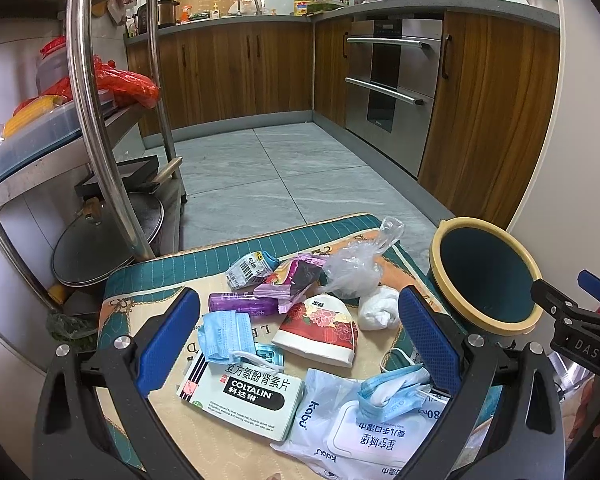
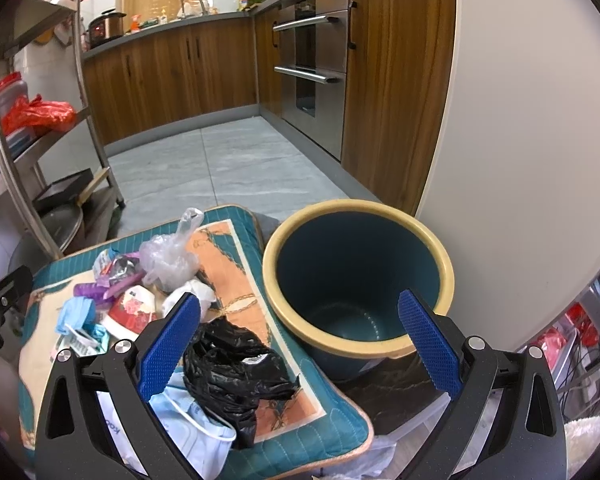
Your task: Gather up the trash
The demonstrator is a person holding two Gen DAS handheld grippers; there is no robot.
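On a quilted cushion [image 1: 148, 280] sits the trash: a medicine box [image 1: 242, 398], a crushed paper cup [image 1: 318, 330], a clear plastic bag [image 1: 356, 266] and a wipes packet [image 1: 340, 436], the packet cut off at the lower frame edge. Both the left claw [image 1: 298, 348] and the right claw [image 2: 298, 346] stand wide open, holding nothing. Beside the cushion's right edge stands a bin [image 2: 356, 280], its base hidden. A black bag [image 2: 232, 372] lies near the right claw, partly covering a face mask [image 2: 196, 432]. Small wrappers behind the cup are hard to identify.
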